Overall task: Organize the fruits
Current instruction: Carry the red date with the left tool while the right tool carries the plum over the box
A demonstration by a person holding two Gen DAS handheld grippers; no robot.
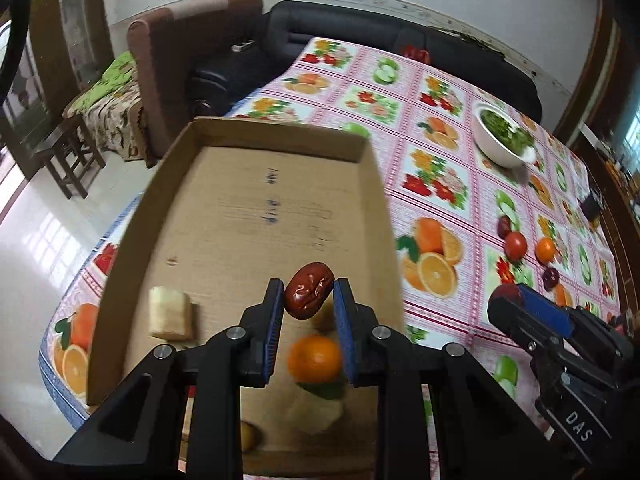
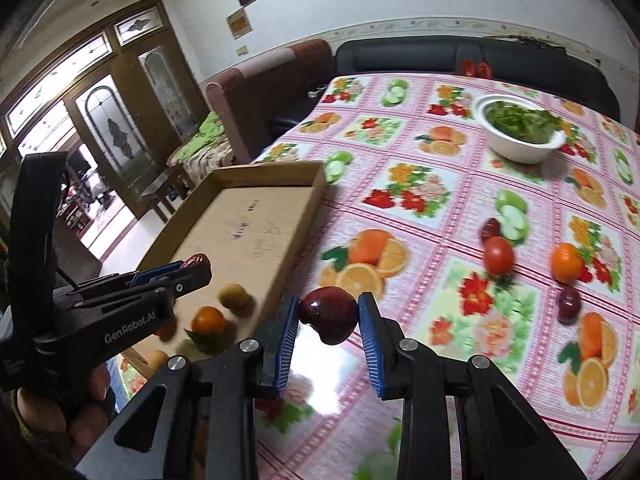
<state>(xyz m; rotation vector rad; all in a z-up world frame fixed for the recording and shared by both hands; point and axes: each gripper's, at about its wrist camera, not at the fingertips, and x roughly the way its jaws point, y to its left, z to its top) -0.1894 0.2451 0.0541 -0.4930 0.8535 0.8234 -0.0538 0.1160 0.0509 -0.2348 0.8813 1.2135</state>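
You are carrying two fruits at once; your left gripper (image 1: 309, 294) is clamping a wrinkled dark-red dried jujube (image 1: 309, 290) between its blue ribbed pads, and it is hanging over the near end of the shallow brown cardboard tray (image 1: 276, 136); your right gripper (image 2: 328, 318) is pinching a glossy dark-red plum (image 2: 329, 314), and it is hovering over the fruit-printed pink plastic tablecloth (image 2: 420, 160), just beside the tray's right wall and not yet above the cardboard.

The tray is already holding a small orange tangerine with a green leaf (image 1: 315, 358), a pale cut chunk of fruit (image 1: 170, 313) and some yellowish round fruits near the bottom edge; a red tomato (image 2: 498, 255), another tangerine (image 2: 566, 262) and two dark plums are waiting on the cloth, well apart from the tray, near a white bowl of chopped greens (image 2: 520, 130).

You are risking a few things here; the jujube is sitting at the pad tips, so a jolt could flick it out; releasing it directly over the tangerine could send it rolling; the plum is smooth and round, so it may slip, or clip the tray wall and bounce onto the cloth; your two grippers are working close together and could knock each other.
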